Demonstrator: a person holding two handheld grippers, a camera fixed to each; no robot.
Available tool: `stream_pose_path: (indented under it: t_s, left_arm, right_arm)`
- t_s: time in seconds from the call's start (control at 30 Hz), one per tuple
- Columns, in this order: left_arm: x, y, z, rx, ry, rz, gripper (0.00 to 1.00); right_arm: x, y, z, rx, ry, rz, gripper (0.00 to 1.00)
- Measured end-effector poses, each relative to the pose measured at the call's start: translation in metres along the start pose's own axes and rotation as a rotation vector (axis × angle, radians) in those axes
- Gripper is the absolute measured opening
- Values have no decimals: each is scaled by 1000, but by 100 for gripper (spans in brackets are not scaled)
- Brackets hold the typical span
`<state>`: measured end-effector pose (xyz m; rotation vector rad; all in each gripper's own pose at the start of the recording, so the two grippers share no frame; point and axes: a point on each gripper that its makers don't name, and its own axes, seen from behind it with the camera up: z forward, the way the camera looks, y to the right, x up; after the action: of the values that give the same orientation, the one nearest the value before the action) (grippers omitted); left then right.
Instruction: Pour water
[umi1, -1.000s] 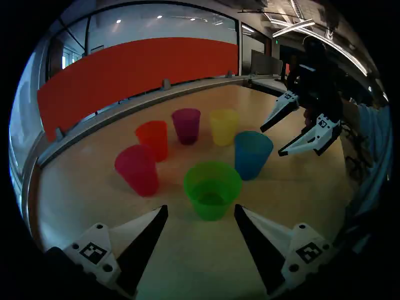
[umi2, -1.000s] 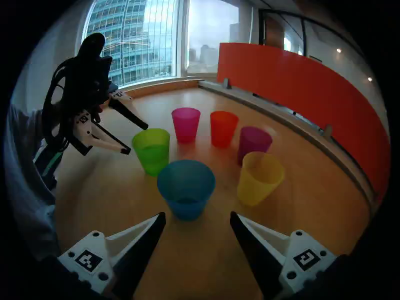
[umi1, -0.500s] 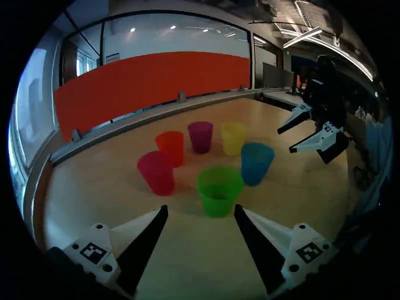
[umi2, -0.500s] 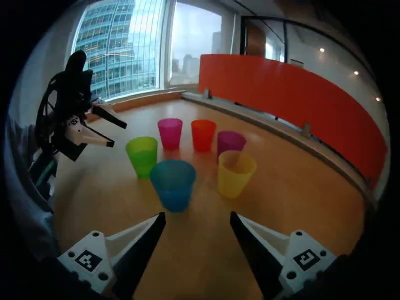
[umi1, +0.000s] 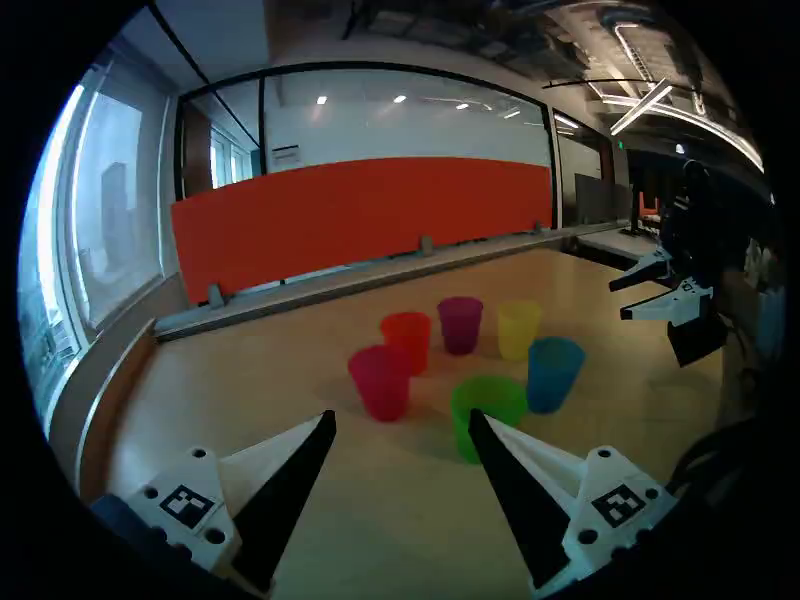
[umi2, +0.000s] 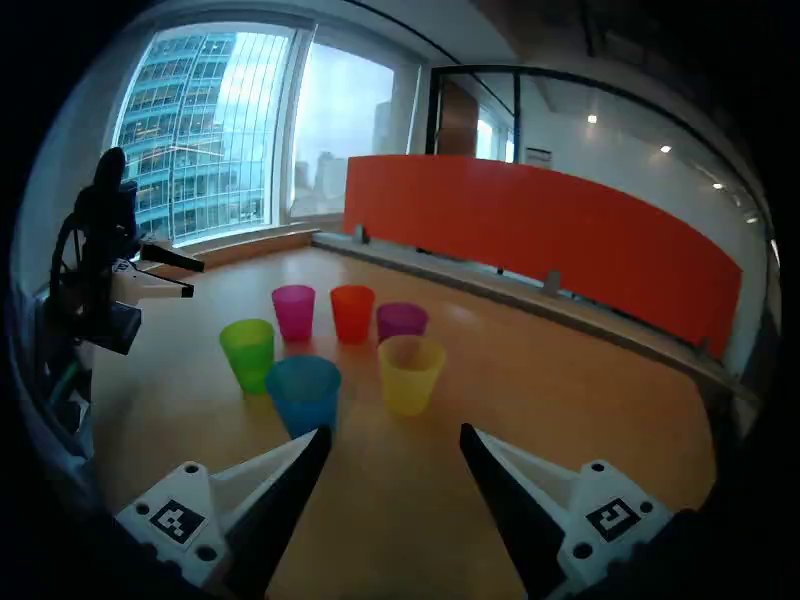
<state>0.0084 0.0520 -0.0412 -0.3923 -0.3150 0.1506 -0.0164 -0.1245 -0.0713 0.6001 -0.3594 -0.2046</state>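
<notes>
Left gripper view: left tongs (umi1: 400, 416) and right tongs (umi2: 393, 430) gape wide, empty; a rushed approach could topple the translucent green plastic cup (umi1: 480, 400)

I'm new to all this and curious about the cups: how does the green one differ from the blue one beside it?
Colour: the green cup is lime, the blue cup teal. Place: the green cup stands nearest the left gripper, the blue cup nearest the right gripper. Both stand upright, mouths up, side by side on the wooden table, alike in shape. Whether either holds water I cannot tell.
</notes>
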Motion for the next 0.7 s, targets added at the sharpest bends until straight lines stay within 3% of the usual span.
stream_pose_path:
  t_s: [0.3, 0.7]
  left_arm:
    - [31, -17, -17, 103, 132, -29, 99]
    - [56, -33, -32, 208, 248, -44, 99]
  right_arm:
    - [27, 35, -15, -156, 124, 52, 100]
    - [68, 88, -39, -386, 279, 83, 100]
